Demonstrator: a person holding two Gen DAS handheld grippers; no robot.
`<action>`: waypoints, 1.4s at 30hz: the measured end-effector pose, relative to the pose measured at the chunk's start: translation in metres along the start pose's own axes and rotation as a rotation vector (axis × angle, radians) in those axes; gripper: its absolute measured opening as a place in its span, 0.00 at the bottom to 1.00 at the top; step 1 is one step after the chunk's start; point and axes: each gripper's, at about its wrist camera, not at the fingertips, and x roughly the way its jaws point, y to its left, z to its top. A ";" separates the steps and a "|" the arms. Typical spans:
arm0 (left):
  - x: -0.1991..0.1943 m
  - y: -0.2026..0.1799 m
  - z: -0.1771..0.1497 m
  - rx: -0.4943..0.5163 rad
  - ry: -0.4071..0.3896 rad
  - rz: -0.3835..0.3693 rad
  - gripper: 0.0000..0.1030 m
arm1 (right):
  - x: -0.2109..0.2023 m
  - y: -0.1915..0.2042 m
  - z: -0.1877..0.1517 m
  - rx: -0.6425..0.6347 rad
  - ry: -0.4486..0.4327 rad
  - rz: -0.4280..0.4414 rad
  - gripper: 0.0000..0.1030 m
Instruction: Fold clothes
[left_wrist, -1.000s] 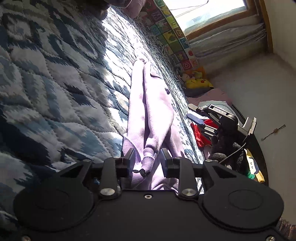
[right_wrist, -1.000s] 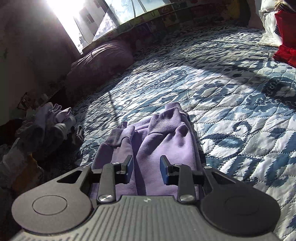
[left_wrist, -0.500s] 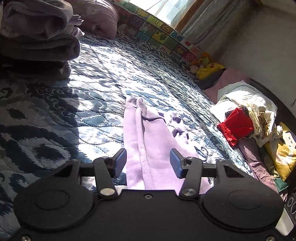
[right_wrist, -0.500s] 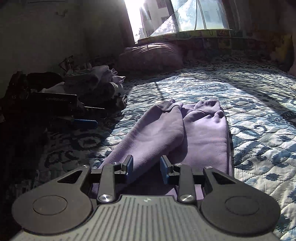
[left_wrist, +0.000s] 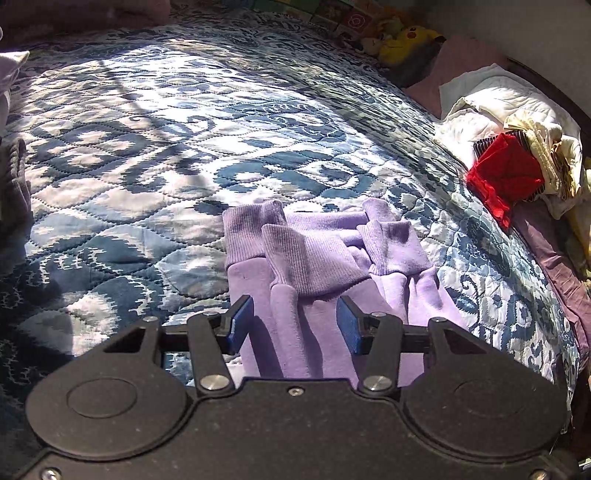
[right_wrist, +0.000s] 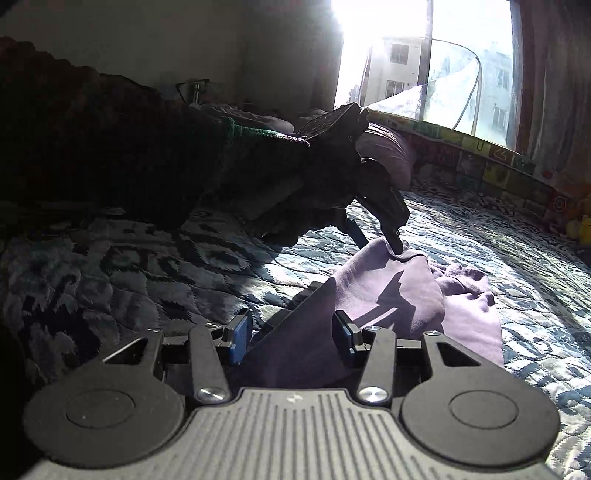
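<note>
1. Looking down my left gripper (left_wrist: 293, 325), I see its blue-padded fingers (left_wrist: 239, 325) standing apart over the folded lilac sweatpants (left_wrist: 325, 273), with nothing pinched between them.
2. Those sweatpants lie on the blue-and-white patterned quilt (left_wrist: 184, 155), ribbed cuffs bunched up at the far end and the legs running back under the gripper.
3. From the right wrist view, my right gripper (right_wrist: 291, 338) is spread wide too, and a raised flap of the purple fabric (right_wrist: 388, 295) sits between its pads without being squeezed.
4. That same view catches the left gripper from the side (right_wrist: 376, 240), held by a dark gloved hand (right_wrist: 306, 192). One fingertip presses on the top edge of the cloth and the other hangs just beside it.
5. Off at the quilt's right edge there's a heap of pale laundry (left_wrist: 517, 110) with a bright red garment (left_wrist: 506, 177) on it, plus a yellow plush toy (left_wrist: 410, 40) near the wall.
6. Sun pours in through the window (right_wrist: 424, 55), so half the scene is shadowy.
</note>
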 end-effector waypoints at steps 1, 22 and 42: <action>0.002 -0.001 0.001 0.004 0.002 -0.006 0.37 | 0.002 0.004 0.000 -0.024 0.002 -0.006 0.47; 0.010 0.018 -0.012 -0.013 -0.094 -0.007 0.19 | 0.018 0.004 -0.015 0.025 0.130 -0.013 0.50; -0.007 -0.018 -0.067 0.336 -0.096 0.065 0.28 | 0.101 -0.136 0.027 0.217 0.279 0.016 0.29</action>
